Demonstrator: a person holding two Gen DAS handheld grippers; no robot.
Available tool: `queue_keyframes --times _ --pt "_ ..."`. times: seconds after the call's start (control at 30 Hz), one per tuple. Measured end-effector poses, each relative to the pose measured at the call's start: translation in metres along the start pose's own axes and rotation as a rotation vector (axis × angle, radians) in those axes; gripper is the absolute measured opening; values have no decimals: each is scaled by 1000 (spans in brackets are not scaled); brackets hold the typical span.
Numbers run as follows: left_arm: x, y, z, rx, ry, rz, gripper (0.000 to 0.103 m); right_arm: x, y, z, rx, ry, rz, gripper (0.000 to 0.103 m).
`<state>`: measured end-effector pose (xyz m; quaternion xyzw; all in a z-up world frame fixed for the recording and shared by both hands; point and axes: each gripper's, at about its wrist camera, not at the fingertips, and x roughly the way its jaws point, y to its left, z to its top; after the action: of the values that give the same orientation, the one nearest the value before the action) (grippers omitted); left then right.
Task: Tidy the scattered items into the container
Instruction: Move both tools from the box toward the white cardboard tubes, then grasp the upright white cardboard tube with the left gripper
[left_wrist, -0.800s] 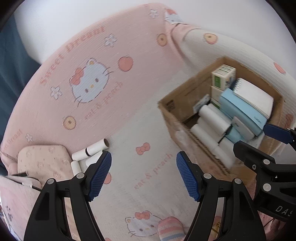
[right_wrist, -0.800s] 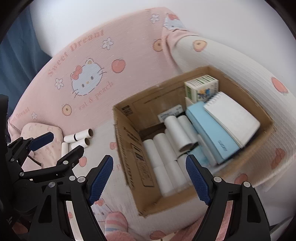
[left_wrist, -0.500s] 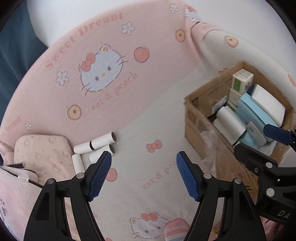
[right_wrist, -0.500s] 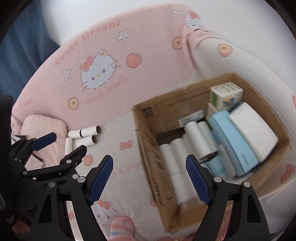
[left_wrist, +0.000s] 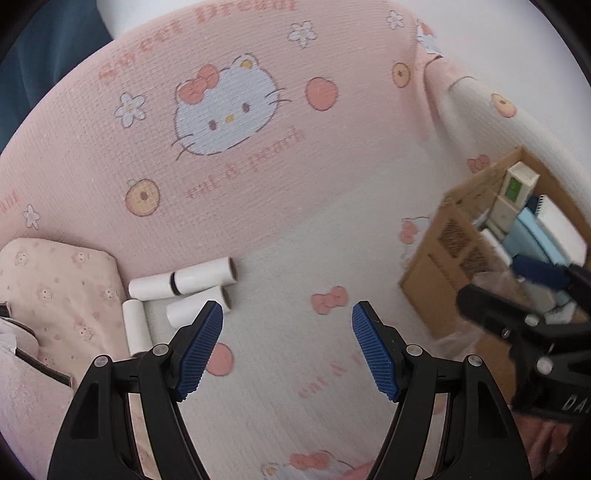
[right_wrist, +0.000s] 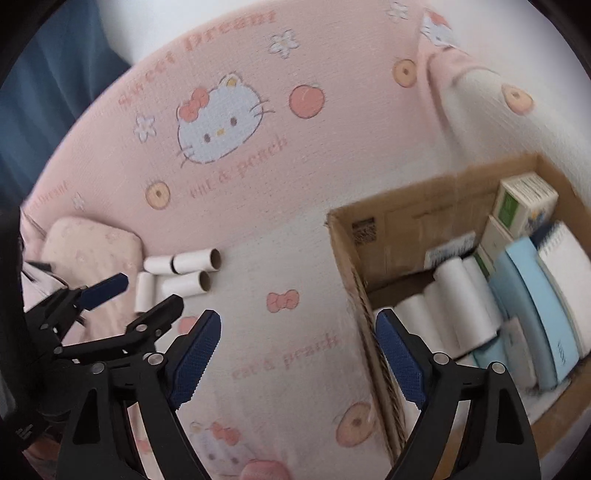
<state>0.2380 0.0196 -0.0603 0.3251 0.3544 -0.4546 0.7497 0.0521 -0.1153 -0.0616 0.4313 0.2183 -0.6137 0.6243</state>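
Note:
Several white paper rolls (left_wrist: 195, 282) lie on the pink-and-white bedsheet by a small pillow; they also show in the right wrist view (right_wrist: 184, 271). A cardboard box (right_wrist: 354, 266) at the right holds several white rolls, blue packs, a notebook and small cartons; it also shows in the left wrist view (left_wrist: 436, 273). My left gripper (left_wrist: 288, 343) is open and empty, above the sheet just right of the loose rolls. My right gripper (right_wrist: 297, 350) is open and empty, above the sheet by the box's left wall.
A pale pink pillow (left_wrist: 55, 291) lies left of the loose rolls. The sheet rises into a pink Hello Kitty cushion back (left_wrist: 225, 110) behind them. A striped pink item (right_wrist: 258, 470) lies at the near edge.
Both grippers have swung left, away from the box and toward the loose rolls. The box has slid to the right edge of both views. Both jaws stay open.

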Motion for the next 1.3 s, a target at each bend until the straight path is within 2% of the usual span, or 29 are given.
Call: queue_keyframes --times 0.1,0.23,0.37,0.43,0.5,0.63,0.73,0.77,0.87,0.93,1.03,1.2,1.3 --pt "12 11 -8 23 -20 38 76 9 13 2 -52 -33 -86 87" --pt "32 31 -21 9 -16 42 76 26 43 2 -224 -75 -211 87" --pt "51 60 -36 -85 19 -2 76 41 77 -5 -387 -103 -226 87" --pt "61 78 -42 -145 36 -27 76 51 95 -9 -465 -109 -196 87" --pt "69 95 -50 -206 48 -34 76 59 105 -13 -476 -111 -177 85" --pt "84 130 -79 -355 79 -44 76 83 118 -19 -469 -72 30 86" --pt "92 142 -98 -380 110 10 76 99 129 -31 -470 -91 157 86" --pt "96 146 -102 -378 122 25 76 102 132 -36 -473 -106 175 86" --pt "108 160 -112 -419 159 38 75 115 150 -53 -556 -169 198 86" --pt "114 169 -117 -442 160 57 74 125 163 -64 -649 -206 171 86" --pt "122 177 -118 -431 142 91 74 144 177 -70 -748 -215 137 86" --pt "137 198 -117 -457 121 105 74 173 177 -53 -668 -173 142 86" --pt "145 219 -121 -498 144 102 74 189 180 -40 -608 -153 147 86"
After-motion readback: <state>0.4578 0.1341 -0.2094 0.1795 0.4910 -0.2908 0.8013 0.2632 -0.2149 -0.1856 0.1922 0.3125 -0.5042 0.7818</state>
